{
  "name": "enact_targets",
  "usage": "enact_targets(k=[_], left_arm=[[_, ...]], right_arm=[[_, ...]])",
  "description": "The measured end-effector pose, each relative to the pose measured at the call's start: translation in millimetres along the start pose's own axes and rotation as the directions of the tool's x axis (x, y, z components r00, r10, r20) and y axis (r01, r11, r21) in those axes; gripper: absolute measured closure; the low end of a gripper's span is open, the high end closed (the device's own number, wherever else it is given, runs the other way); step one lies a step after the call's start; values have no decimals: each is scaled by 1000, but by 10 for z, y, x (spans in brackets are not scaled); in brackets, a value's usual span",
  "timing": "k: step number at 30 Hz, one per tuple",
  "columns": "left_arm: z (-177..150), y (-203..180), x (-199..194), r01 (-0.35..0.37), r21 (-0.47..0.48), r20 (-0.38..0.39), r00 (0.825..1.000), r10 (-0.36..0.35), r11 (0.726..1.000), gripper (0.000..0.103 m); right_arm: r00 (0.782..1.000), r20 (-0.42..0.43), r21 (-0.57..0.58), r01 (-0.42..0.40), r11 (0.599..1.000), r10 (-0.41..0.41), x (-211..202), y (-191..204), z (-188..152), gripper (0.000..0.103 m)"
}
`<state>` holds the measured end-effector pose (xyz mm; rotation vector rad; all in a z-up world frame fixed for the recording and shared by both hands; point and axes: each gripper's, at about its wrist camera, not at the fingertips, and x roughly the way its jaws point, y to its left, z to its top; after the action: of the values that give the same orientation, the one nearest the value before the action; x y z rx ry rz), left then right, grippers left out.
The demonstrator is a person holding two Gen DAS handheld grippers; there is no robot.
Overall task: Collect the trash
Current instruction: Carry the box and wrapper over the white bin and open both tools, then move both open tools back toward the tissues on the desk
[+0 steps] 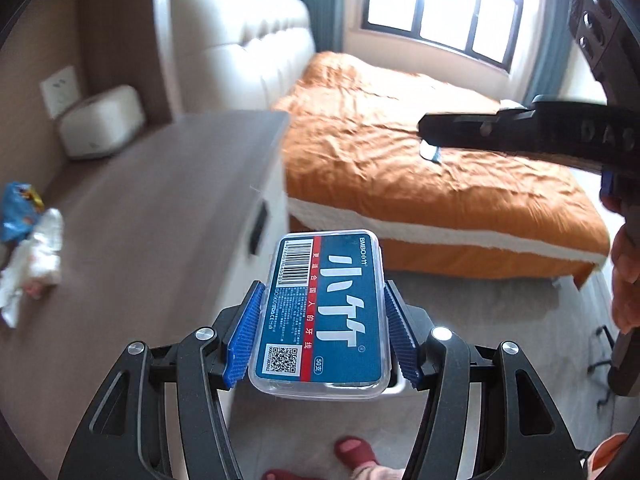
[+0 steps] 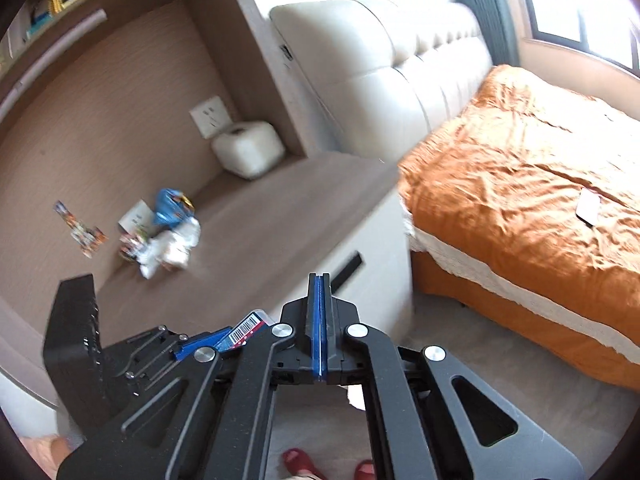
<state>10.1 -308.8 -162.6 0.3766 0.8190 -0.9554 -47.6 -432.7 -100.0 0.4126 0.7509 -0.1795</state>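
My left gripper (image 1: 320, 300) is shut on a clear plastic floss-pick box with a blue label (image 1: 322, 312), held in the air beyond the front edge of the brown counter (image 1: 160, 200). The box's barcode end (image 2: 246, 330) shows in the right wrist view beside the left gripper's body. My right gripper (image 2: 319, 280) is shut and empty, its blue pads pressed together; it shows side-on in the left wrist view (image 1: 424, 126). On the counter lie a crumpled white tissue (image 1: 36, 256) (image 2: 172, 250), a blue wrapper (image 1: 18, 212) (image 2: 170, 206) and colourful wrappers (image 2: 82, 232).
A white box-shaped device (image 2: 248, 150) stands at the back of the counter below a wall socket (image 2: 210, 116). A bed with an orange cover (image 2: 540, 168) is to the right, with a white phone-like item (image 2: 588, 208) on it. Red slippers (image 2: 300, 462) are on the floor below.
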Motion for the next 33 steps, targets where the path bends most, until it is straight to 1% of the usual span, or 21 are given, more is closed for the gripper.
enact_targets(k=[1,2,3,4,5,6,7,8,9,10,12,14,16,17,20,23,26,28,33], left_arm=[[-52,-61,151,22,9,-26,999,-21,1000,45],[-121,-129,288,46,23,-43,998,-45,999,45],[-221,-200,459,75,38,-52,996,-73,996,44],[-334,-255,673,100,44,-79,992,-96,994,40],[-456,-304,929,133,50,-131,983,-126,990,34],[-548,-322,1113,147,54,-149,979,-138,988,20],[-654,-356,1305,159,58,-159,976,-148,986,17],[-790,-398,1580,193,56,-194,965,-179,980,17],[-883,-428,1760,207,56,-218,957,-190,977,17],[-977,-451,1941,210,60,-224,955,-192,976,15],[-1146,-506,2312,224,57,-239,949,-205,973,5],[-1283,-535,2613,224,60,-249,947,-202,973,5],[-1387,-577,2788,221,60,-270,942,-197,973,5],[-1410,-581,2834,216,56,-270,943,-193,975,5],[-1393,-537,2780,216,52,-265,944,-195,975,5],[-1290,-504,2555,207,64,-256,949,-185,976,5],[-1111,-485,2321,186,76,-231,959,-164,980,5],[-957,-431,2070,166,70,-202,968,-149,984,5],[-593,-324,1301,120,30,-120,986,-116,992,5]], right_arm=[[999,-20,23,48,999,-47,97,-154,-146,102],[997,-33,38,67,997,-66,173,-256,-253,100],[994,-66,53,88,995,-84,292,-377,-383,76],[987,-105,74,127,989,-119,442,-540,-556,44],[986,-99,96,142,985,-133,519,-657,-688,8],[985,-115,114,144,983,-131,642,-784,-827,5],[979,-146,123,160,979,-142,792,-886,-948,5],[972,-166,131,189,973,-166,939,-1001,-1091,5],[967,-189,142,200,969,-172,1090,-1114,-1236,5],[963,-208,153,206,967,-172,1212,-1200,-1353,5],[950,-232,159,248,956,-208,1425,-1390,-1596,5],[937,-258,157,281,947,-235,1581,-1559,-1811,5],[932,-272,174,294,940,-241,1685,-1672,-1961,5],[930,-278,181,295,938,-239,1680,-1717,-2005,5],[929,-284,190,299,935,-239,1651,-1717,-2049,5],[931,-273,183,298,937,-243,1498,-1572,-1898,5],[938,-246,161,289,944,-245,1303,-1422,-1687,5],[942,-229,144,281,949,-244,1186,-1318,-1542,5],[966,-147,108,228,968,-212,797,-936,-1093,5]])
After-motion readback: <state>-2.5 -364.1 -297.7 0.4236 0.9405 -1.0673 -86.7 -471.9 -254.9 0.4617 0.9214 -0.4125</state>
